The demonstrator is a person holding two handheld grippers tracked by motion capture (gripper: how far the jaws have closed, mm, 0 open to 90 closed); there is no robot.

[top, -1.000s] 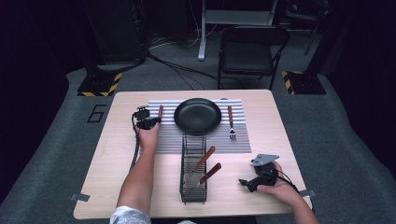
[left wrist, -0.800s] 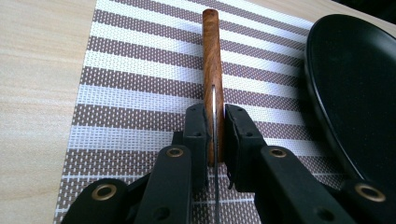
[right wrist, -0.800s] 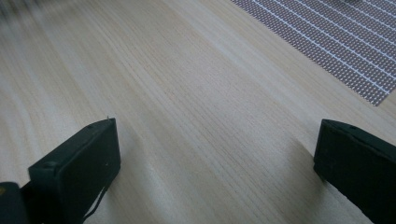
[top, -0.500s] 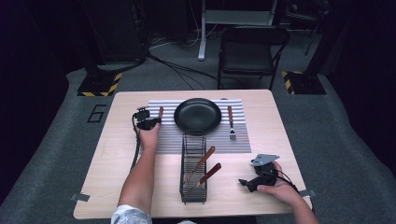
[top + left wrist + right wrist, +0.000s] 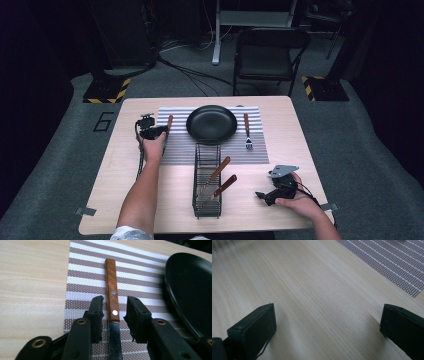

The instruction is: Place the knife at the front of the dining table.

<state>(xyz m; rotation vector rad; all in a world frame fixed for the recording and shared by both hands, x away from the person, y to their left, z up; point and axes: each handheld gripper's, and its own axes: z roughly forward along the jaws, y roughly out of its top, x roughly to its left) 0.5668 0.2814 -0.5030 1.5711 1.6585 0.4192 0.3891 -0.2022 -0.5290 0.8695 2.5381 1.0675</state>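
Observation:
A knife point(image 5: 111, 290) with a riveted wooden handle lies flat on the striped placemat point(image 5: 85, 272), left of the black plate point(image 5: 190, 290). My left gripper point(image 5: 115, 302) straddles the handle's near end. Its jaws have just been opening, and a gap shows on both sides of the knife, so neither pad presses it. In the high view the left gripper point(image 5: 150, 131) sits at the mat's left edge beside the knife point(image 5: 169, 122). My right gripper point(image 5: 262, 196) rests near the table's front right, its jaws point(image 5: 327, 322) wide open over bare wood.
The black plate point(image 5: 211, 124) sits mid-mat, with a fork point(image 5: 247, 131) to its right. A wire rack point(image 5: 198, 165) in front holds two wooden-handled utensils point(image 5: 220, 169). A folding chair point(image 5: 270, 55) stands beyond the table.

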